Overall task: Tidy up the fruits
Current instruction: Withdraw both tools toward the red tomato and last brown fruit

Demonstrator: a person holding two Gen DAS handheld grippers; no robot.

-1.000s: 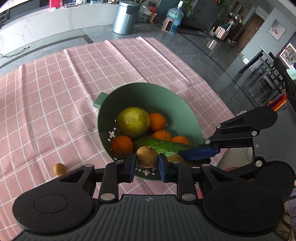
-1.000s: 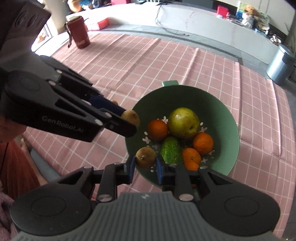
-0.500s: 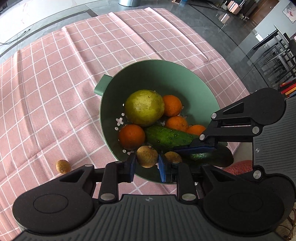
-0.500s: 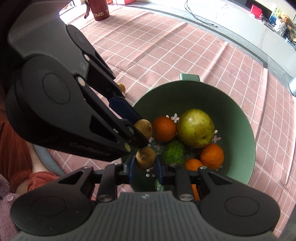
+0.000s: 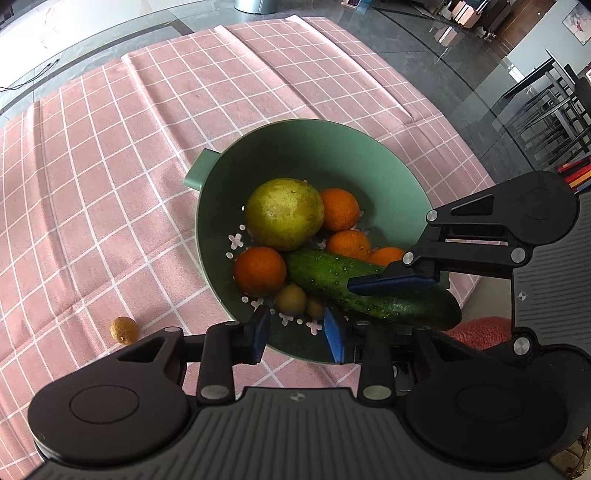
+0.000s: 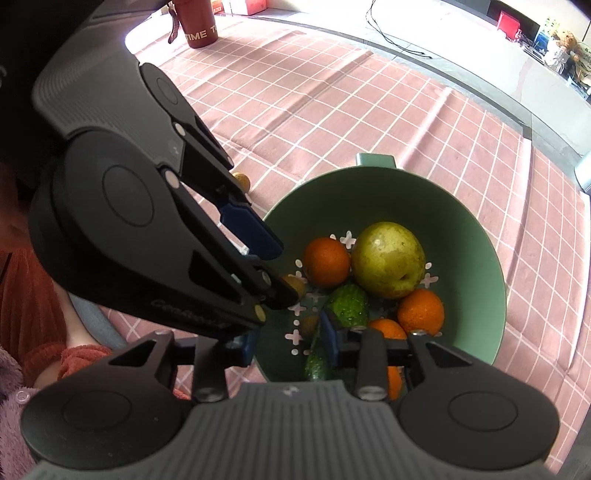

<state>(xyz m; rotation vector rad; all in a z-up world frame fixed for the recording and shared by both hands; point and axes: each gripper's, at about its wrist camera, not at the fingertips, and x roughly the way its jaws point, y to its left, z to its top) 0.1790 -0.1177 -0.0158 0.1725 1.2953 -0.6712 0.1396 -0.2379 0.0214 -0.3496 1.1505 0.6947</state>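
A green colander bowl (image 5: pixel 388 173) on the pink checked cloth holds a yellow-green pear (image 5: pixel 284 212), several oranges (image 5: pixel 260 271), a cucumber (image 5: pixel 369 288) and two small brown fruits (image 5: pixel 291 300). My left gripper (image 5: pixel 297 338) is open and empty just above the bowl's near rim, over the small brown fruits. My right gripper (image 6: pixel 291 341) is open over the bowl's near rim (image 6: pixel 491 266), with nothing between its fingers. It also shows from the side in the left wrist view (image 5: pixel 384 284), over the cucumber. One more small brown fruit (image 5: pixel 125 329) lies on the cloth, left of the bowl.
A red cup (image 6: pixel 199 26) stands at the far edge of the cloth. The table's near edge runs right below the bowl. A person's orange sleeve (image 6: pixel 33 317) is at the left. A grey bin (image 5: pixel 258 5) stands on the floor beyond the table.
Both grippers have opened and let go of their small brown fruits, which now lie in the bowl. Both grippers moved closer over the bowl.
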